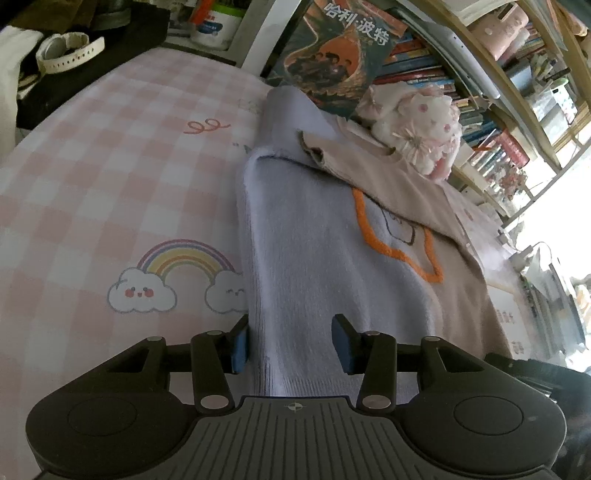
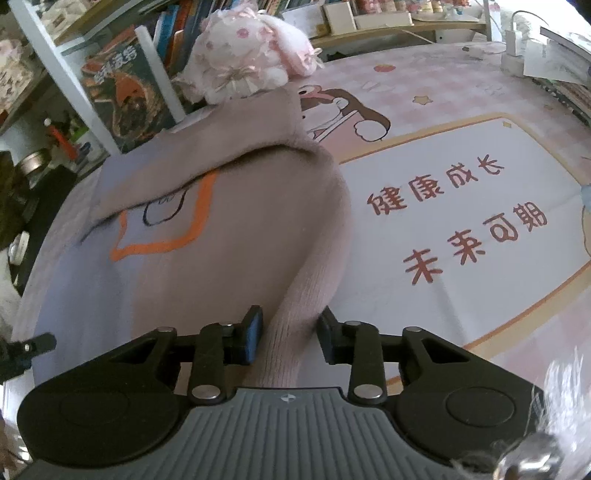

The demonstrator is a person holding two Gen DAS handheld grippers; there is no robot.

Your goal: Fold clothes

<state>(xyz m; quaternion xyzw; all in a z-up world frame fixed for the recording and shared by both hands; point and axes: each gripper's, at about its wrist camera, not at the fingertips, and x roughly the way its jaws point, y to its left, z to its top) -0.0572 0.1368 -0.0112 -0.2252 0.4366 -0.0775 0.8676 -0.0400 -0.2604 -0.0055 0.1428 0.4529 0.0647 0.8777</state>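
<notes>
Pink-and-white checked cloth (image 1: 110,177) covers the table, printed with a rainbow between two smiling clouds (image 1: 177,280) on the left side and, on the right, a white panel of red-brown Chinese characters (image 2: 461,214) inside a tan border. Bookshelves (image 1: 491,110) packed with books run along the far edge of the table. A dark poster with Chinese lettering (image 1: 332,55) leans at the back, and a pink-and-white plush toy (image 1: 421,136) sits just beside it, touching the far end of the sweater. A white watch (image 1: 66,51) lies on something dark at the far left corner, and a white tub (image 1: 218,22) stands behind the table edge.

A knitted sweater (image 1: 314,266) lies on the cloth. Its body is pale lilac with an orange outline design (image 1: 399,254), and a pinkish-beige part is folded across the far and right side. Both sleeves run toward the cameras. The left gripper (image 1: 291,343) has its jaws spread apart with the lilac sleeve (image 1: 291,325) lying between them, the pads not pressing it. The right gripper (image 2: 290,336) likewise stands parted around the pinkish sleeve (image 2: 306,280), which curves down from the shoulder.
</notes>
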